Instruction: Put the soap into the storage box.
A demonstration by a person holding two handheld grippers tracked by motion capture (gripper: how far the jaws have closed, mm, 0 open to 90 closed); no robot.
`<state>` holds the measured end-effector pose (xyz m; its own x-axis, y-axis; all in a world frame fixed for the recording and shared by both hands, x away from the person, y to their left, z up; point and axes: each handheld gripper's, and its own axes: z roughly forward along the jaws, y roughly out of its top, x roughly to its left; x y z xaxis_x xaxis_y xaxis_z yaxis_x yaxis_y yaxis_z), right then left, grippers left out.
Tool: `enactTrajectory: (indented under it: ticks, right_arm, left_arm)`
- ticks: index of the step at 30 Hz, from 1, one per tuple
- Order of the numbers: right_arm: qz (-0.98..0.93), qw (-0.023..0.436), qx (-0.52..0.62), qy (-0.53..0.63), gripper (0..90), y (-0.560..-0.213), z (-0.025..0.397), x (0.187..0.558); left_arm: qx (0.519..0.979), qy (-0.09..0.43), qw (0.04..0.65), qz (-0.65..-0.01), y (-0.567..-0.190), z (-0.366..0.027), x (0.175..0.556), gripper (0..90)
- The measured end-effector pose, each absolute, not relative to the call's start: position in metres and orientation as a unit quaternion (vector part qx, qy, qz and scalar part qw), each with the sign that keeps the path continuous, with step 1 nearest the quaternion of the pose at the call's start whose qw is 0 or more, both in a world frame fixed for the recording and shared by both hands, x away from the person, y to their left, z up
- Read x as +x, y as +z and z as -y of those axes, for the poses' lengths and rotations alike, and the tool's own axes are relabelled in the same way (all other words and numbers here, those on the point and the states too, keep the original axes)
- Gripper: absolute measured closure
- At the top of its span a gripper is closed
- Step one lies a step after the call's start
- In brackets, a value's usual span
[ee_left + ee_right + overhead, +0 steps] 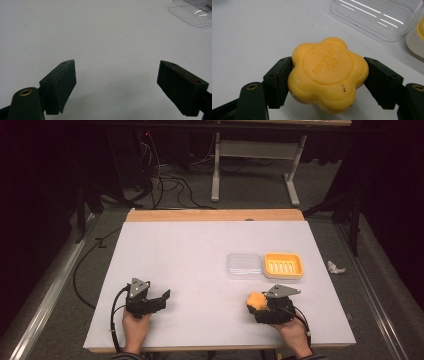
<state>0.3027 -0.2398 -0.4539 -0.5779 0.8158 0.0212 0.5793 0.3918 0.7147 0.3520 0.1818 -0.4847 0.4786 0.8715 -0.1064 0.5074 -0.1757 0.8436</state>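
Observation:
A yellow flower-shaped soap (328, 72) sits between the jaws of my right gripper (328, 80), which is shut on its sides just above the white table. From above, the soap (256, 300) shows at the front right, ahead of my right gripper (260, 306). A clear plastic lid (244, 265) and a yellow soap dish (283, 265) lie side by side farther back. My left gripper (162, 301) rests at the front left, open. In its own view my left gripper (117, 82) has wide-apart jaws with bare table between them.
The white table (190, 245) has a wooden strip along its far edge. A crumpled white scrap (335, 267) lies off the table's right side. Cables and a metal frame stand on the floor beyond. The clear lid (192, 15) shows far right in the left gripper view.

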Motion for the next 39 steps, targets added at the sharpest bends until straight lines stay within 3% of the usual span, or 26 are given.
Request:
enactTrajectory:
  ticks: [39]
  right_arm:
    - [-0.794,0.208,0.455,0.345,27.2,-0.431,0.282,0.310]
  left_arm:
    - [0.738,0.208,0.441,-0.466,-0.485,-0.182,0.352,16.1]
